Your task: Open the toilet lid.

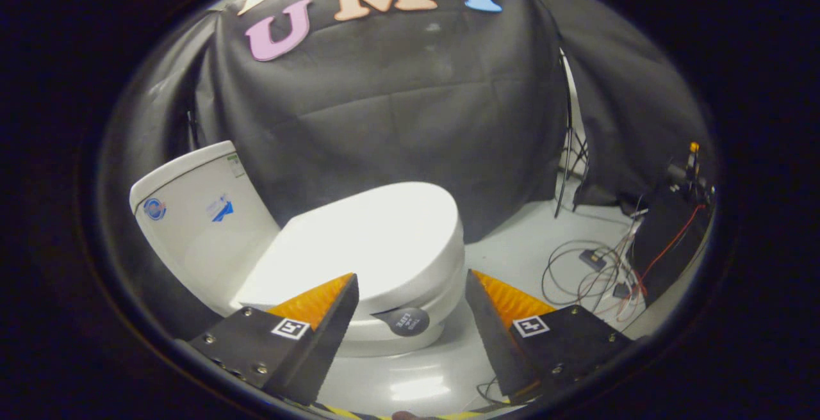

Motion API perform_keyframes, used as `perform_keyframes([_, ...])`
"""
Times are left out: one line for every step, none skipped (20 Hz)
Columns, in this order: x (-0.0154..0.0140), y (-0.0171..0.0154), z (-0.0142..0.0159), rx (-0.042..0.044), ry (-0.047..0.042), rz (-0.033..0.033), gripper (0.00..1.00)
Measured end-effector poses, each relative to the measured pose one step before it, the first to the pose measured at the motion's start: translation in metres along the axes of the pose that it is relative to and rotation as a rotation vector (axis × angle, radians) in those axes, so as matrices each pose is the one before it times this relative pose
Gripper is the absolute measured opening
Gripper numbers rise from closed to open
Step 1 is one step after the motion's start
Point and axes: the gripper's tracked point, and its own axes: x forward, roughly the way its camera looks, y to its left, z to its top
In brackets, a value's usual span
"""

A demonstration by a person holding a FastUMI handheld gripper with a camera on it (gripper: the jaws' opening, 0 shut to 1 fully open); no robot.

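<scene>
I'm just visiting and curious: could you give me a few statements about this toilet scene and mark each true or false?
1. The toilet lid is down. True.
2. The gripper is clamped on the lid. False: its jaws stand open, with the lid's edge just ahead between them.
3. A dark round tab sits at the lid's near edge. True.
4. The tank has its cover off. False: the cover is in place.
5. Loose cables lie on the floor beside the toilet. True.

The gripper (410, 292) has two wedge-shaped fingers, spread apart. Each black base behind them has silver screws and a square marker.
</scene>
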Motion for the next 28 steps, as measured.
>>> perform_keyframes([0.00651,-0.00071,-0.00815,0.01373,0.0208,-0.00601,1.0])
perform_keyframes([0.00219,-0.00199,-0.00499,0.01258,0.01942,-0.00687,1.0])
perform_keyframes([0.00268,-0.0016,-0.00543,0.01219,0.01441,-0.00061,0.98])
perform_keyframes([0.00283,-0.00101,-0.00307,0.00781,0.01314,-0.00102,0.98])
perform_keyframes([0.00365,-0.00136,-0.0051,0.00026,0.01465,-0.00249,0.98])
perform_keyframes([0.00296,-0.00059,-0.00321,-0.00502,0.00952,-0.00271,0.98])
perform_keyframes([0.00277,-0.0001,-0.00484,-0.00326,0.00989,-0.00083,0.98])
perform_keyframes([0.00203,0.00015,-0.00355,0.00279,0.01303,0.00664,0.98])
perform_keyframes([0.00143,0.00064,-0.00382,0.00716,0.00975,0.00806,0.98])
perform_keyframes([0.00338,-0.00198,-0.00468,0.00576,0.0151,-0.00019,0.98])
perform_keyframes([0.00261,-0.00169,-0.00519,0.01176,0.0118,0.00209,0.98])
perform_keyframes([0.00239,-0.00082,-0.00357,0.02013,0.01385,0.00392,0.98])
perform_keyframes([0.00208,-0.00161,-0.00137,0.02902,0.00548,0.00498,0.98])
perform_keyframes([0.00297,0.00048,-0.00038,0.03535,0.00482,0.00418,0.96])
perform_keyframes([0.00411,0.00054,-0.00106,0.03415,0.01153,0.00594,0.94])
perform_keyframes([0.00273,0.00299,-0.0019,0.03252,0.01438,0.0094,0.94])
perform_keyframes([0.00066,0.00015,-0.00029,0.03416,0.00727,-0.00181,0.83])
perform_keyframes([0.00303,0.00483,-0.00333,0.03559,0.01098,0.02606,0.73])
perform_keyframes([0.00406,0.00661,-0.00166,0.03588,0.01273,0.02549,0.72])
perform_keyframes([0.00311,0.00523,-0.00425,0.03645,0.02163,0.02714,0.72])
perform_keyframes([0.00133,0.0026,-0.00389,0.02634,0.00728,0.01323,0.72])
perform_keyframes([0.00297,-0.00906,-0.00078,0.01819,-0.00588,-0.02801,0.72])
perform_keyframes([0.00072,-0.00007,0.00609,0.05927,-0.02498,0.01751,0.59])
perform_keyframes([-0.00625,-0.00214,0.00309,0.05945,-0.00135,0.00106,0.46])
perform_keyframes([0.00328,0.00419,0.00113,0.05834,0.00267,0.02726,0.33])
perform_keyframes([-0.00833,-0.00187,0.00546,0.03872,-0.00925,0.00899,0.2])
perform_keyframes([0.00755,0.00286,-0.00445,0.01695,0.0028,0.01925,0.09])
perform_keyframes([0.0029,0.0009,-0.00152,-0.01607,0.01313,0.01288,0.08])
